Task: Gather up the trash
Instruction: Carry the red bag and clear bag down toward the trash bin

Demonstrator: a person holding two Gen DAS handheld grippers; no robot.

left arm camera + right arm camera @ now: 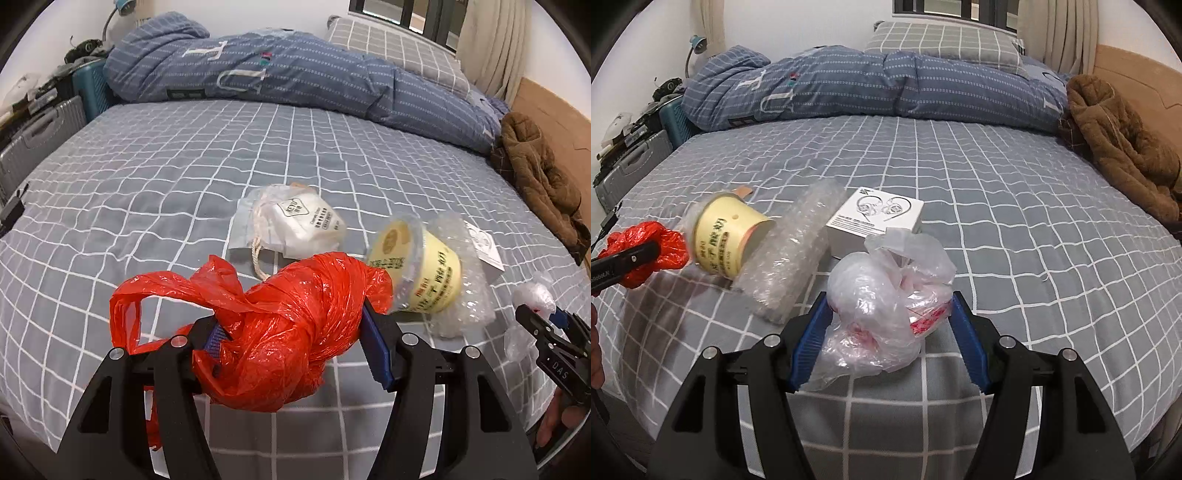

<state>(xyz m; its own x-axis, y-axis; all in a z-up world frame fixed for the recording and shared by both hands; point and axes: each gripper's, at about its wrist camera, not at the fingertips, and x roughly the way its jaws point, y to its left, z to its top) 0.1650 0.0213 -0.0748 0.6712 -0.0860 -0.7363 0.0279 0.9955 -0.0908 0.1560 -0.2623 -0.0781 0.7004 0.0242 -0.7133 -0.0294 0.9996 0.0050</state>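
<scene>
My left gripper (pixel 295 332) is shut on a crumpled red plastic bag (pixel 273 328), held just above the bed; the red plastic bag (pixel 646 254) also shows at the left of the right wrist view. My right gripper (pixel 890 325) is shut on a clear plastic bag (pixel 882 314) with red print, and the right gripper (pixel 546 321) shows at the right edge of the left wrist view. On the sheet lie a yellow paper cup (pixel 424 266) on its side, a roll of bubble wrap (pixel 790 251), a white drawstring pouch (pixel 299 225) and a white earphone box (pixel 875 218).
The bed (pixel 997 221) has a grey checked sheet. A blue folded quilt (pixel 277 70) and a pillow (pixel 942 40) lie at the far end, a brown coat (pixel 1119 144) at the right. Suitcases (pixel 40 136) stand left of the bed.
</scene>
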